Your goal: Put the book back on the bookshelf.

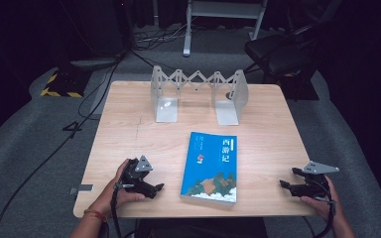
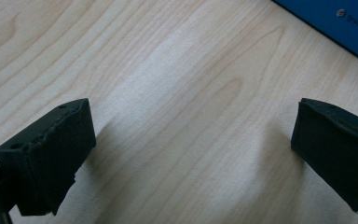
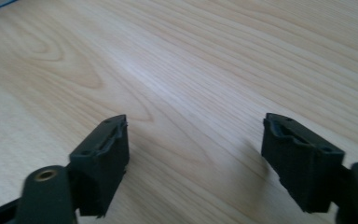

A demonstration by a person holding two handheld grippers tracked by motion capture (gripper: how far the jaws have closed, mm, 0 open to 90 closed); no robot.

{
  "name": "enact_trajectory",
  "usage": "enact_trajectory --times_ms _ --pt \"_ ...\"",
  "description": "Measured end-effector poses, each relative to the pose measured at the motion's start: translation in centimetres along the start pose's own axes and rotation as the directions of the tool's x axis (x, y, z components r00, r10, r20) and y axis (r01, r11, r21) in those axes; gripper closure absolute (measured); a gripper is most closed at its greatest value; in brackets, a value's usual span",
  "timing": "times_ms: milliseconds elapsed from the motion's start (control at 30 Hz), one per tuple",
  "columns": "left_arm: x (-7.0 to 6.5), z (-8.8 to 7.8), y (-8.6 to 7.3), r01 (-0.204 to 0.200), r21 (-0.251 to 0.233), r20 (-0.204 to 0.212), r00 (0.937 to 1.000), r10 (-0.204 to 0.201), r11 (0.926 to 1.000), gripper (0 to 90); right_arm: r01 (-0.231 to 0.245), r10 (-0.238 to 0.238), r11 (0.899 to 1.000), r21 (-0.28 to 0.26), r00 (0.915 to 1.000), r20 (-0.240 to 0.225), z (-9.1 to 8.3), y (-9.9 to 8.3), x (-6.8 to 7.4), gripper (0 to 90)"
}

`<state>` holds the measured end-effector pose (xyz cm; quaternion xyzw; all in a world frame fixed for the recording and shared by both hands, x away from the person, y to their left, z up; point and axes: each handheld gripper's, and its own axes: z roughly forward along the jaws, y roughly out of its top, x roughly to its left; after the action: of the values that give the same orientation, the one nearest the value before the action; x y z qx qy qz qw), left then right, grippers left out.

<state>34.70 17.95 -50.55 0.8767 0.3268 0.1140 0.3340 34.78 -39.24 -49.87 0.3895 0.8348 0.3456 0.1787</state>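
The flat blue paperback book [image 1: 210,167] lay on the light wooden desk [image 1: 129,134] between the left gripper [image 1: 158,188] and right gripper [image 1: 283,184], both with jaws apart and empty.

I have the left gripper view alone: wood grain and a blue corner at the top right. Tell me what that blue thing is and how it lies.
Observer: It is a blue book, lying flat with its cover up at the front middle of the table.
Operator: Report the right gripper.
Observer: The right gripper sits low at the table's front right, to the right of the book, with its fingers apart and nothing between them.
Operator: Say what stands beyond the book.
Observer: A grey expanding book stand stands at the far side, with no book between its two end plates.
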Motion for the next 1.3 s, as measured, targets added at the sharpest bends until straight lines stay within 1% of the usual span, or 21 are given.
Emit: enact_trajectory --times_ms 33,67,133,200,300,333,367,467,500,533,567,633,667,700,767,833,867,967,1100,1233,1300 --pt "-0.2 0.0 0.0 -0.004 0.005 0.006 1.0000 0.004 1.0000 0.1 0.022 -0.021 1.000 0.010 0.9991 -0.036 0.2 0.6 0.3 24.7" --pt "-0.6 0.1 0.1 -0.016 0.007 0.018 0.9997 0.016 0.9998 0.1 0.046 -0.045 0.999 0.012 0.9978 -0.048 0.3 1.1 0.6 26.3" --pt "-1.2 0.2 0.4 -0.033 0.013 0.028 0.9991 0.032 0.9994 0.1 0.129 -0.129 0.992 -0.005 0.9856 -0.110 0.5 3.2 1.8 29.6" --pt "-1.8 0.5 0.5 -0.051 -0.001 0.044 0.9977 0.051 0.9987 0.1 0.210 -0.210 0.978 -0.015 0.9699 -0.124 1.1 5.6 3.2 31.0" --pt "-2.1 0.7 0.7 -0.055 -0.003 0.049 0.9973 0.055 0.9985 0.1 0.340 -0.331 0.940 0.023 0.9267 -0.177 3.3 9.1 5.0 33.4" --pt "-2.2 0.7 0.6 -0.057 -0.003 0.050 0.9971 0.057 0.9984 0.2 0.363 -0.351 0.931 0.034 0.9177 -0.185 4.0 9.7 5.4 33.4" --pt "-2.2 0.6 0.6 -0.058 -0.004 0.051 0.9970 0.058 0.9983 0.3 0.398 -0.381 0.916 0.051 0.9035 -0.196 4.8 10.3 5.9 33.9" --pt "-2.4 0.6 0.6 -0.064 -0.004 0.055 0.9964 0.064 0.9979 0.3 0.457 -0.430 0.885 0.089 0.8755 -0.220 7.0 11.4 7.0 34.4" --pt "-2.5 0.7 0.6 -0.065 -0.003 0.056 0.9963 0.065 0.9979 0.2 0.461 -0.431 0.881 0.101 0.8731 -0.229 7.7 11.5 7.4 34.9" --pt "-2.5 0.7 0.7 -0.067 -0.004 0.058 0.9961 0.067 0.9978 0.2 0.449 -0.415 0.888 0.102 0.8763 -0.245 8.0 11.5 7.4 33.7" --pt "-2.5 0.7 0.7 -0.067 -0.004 0.058 0.9961 0.067 0.9978 0.2 0.449 -0.415 0.888 0.102 0.8763 -0.245 8.0 11.5 7.4 33.7" --pt "-2.6 0.8 0.8 -0.075 -0.002 0.066 0.9951 0.074 0.9972 0.2 0.436 -0.396 0.895 0.088 0.8713 -0.289 8.3 11.2 7.9 33.0" --pt "-2.6 0.8 0.8 -0.075 -0.002 0.066 0.9951 0.074 0.9972 0.1 0.459 -0.418 0.883 0.095 0.8628 -0.284 8.4 11.1 8.3 32.1" --pt "-2.7 0.9 0.9 -0.076 -0.003 0.067 0.9949 0.076 0.9971 0.1 0.461 -0.422 0.883 0.085 0.8606 -0.285 8.3 11.1 8.6 33.4" --pt "-2.7 0.9 0.9 -0.081 -0.002 0.069 0.9943 0.081 0.9967 0.1 0.460 -0.421 0.884 0.088 0.8625 -0.282 8.3 11.1 8.7 32.9" --pt "-2.7 0.9 1.0 -0.083 -0.002 0.070 0.9941 0.082 0.9966 0.1 0.441 -0.401 0.894 0.078 0.8664 -0.297 8.3 10.9 8.5 34.2" --pt "-2.7 0.9 1.0 -0.083 -0.002 0.070 0.9941 0.082 0.9966 0.1 0.441 -0.401 0.894 0.078 0.8664 -0.297 8.3 10.9 8.5 34.2" --pt "-2.7 0.9 1.0 -0.085 -0.002 0.074 0.9937 0.084 0.9964 0.1 0.420 -0.384 0.906 0.048 0.8648 -0.324 8.0 10.5 8.4 34.3" --pt "-2.6 0.9 1.0 -0.086 -0.003 0.075 0.9935 0.086 0.9963 0.1 0.425 -0.395 0.905 0.027 0.8605 -0.322 7.6 10.3 8.6 34.5" --pt "-2.6 1.0 1.0 -0.088 -0.003 0.076 0.9933 0.088 0.9961 0.2 0.399 -0.375 0.917 0.001 0.8639 -0.336 7.2 10.3 8.4 34.5" --pt "-2.6 1.0 1.0 -0.091 -0.003 0.076 0.9930 0.091 0.9959 0.3 0.401 -0.379 0.916 -0.001 0.8647 -0.329 7.1 10.4 8.4 34.5"
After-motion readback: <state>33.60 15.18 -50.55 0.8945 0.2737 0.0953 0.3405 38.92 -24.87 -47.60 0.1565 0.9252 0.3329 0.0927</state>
